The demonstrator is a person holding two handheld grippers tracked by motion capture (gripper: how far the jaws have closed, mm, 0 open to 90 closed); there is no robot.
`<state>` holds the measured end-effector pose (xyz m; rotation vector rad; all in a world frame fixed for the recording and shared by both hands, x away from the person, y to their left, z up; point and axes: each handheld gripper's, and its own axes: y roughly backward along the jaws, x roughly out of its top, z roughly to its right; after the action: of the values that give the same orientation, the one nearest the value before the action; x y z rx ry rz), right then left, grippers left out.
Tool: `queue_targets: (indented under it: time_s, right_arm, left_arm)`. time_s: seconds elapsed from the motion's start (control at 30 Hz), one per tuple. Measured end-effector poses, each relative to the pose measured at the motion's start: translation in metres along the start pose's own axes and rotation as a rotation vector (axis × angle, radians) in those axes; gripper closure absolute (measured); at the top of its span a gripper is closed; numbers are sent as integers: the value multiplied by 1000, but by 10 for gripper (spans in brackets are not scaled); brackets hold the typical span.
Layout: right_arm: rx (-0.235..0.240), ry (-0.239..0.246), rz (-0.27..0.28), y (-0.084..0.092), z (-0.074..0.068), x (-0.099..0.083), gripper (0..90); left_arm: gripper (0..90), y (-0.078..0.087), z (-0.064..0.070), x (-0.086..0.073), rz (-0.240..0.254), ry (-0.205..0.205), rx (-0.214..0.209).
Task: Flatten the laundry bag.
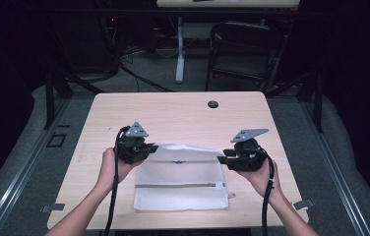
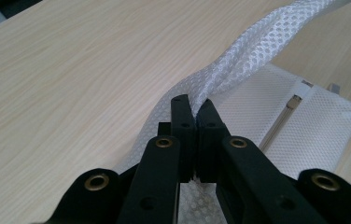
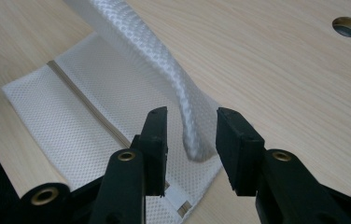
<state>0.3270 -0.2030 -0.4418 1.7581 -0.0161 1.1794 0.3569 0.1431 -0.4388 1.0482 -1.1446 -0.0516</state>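
While the white mesh bag (image 1: 179, 179) lies flat on the table (image 1: 124, 113), near the person's edge of it, its far edge is bunched into a raised ridge running between both tools. Left tool (image 1: 149, 147) sits at the bag's far left corner, jaws together, clamped on the bunched mesh (image 2: 220, 77); the pinch is clear in the left gripper view. Right tool (image 1: 224, 158) is at the bag's far right corner, jaws apart; the rolled mesh end (image 3: 197, 135) sits between them, pads not pressing on it. Zipper (image 1: 178, 185) runs across the bag parallel to its near edge, with the pull (image 1: 219, 185) at the bag's right end. Left hand (image 1: 109, 164) and right hand (image 1: 262, 177) grip the tool bodies just off the bag's sides. Round grommet hole (image 1: 213, 104) sits in the table well beyond the bag, toward the far edge.
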Motion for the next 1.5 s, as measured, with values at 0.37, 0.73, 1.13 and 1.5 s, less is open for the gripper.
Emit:
queue_targets:
  time_s: [0.37,0.73,1.13,1.5]
  right_arm:
    - [-5,-17,-5,23,-3,-34,632]
    - [81,77,-168,-27,-23,-53,900]
    - [105,201,-355,-99,-48,-59,900]
    - [168,208,-382,-102,-51,-62,900]
  left_arm:
    - [889,-3,-10,14,-11,36,14]
    - [889,-7,-20,23,-36,47,18]
    - [888,-15,-30,29,-35,61,51]
    - [888,-24,-40,40,-44,65,82]
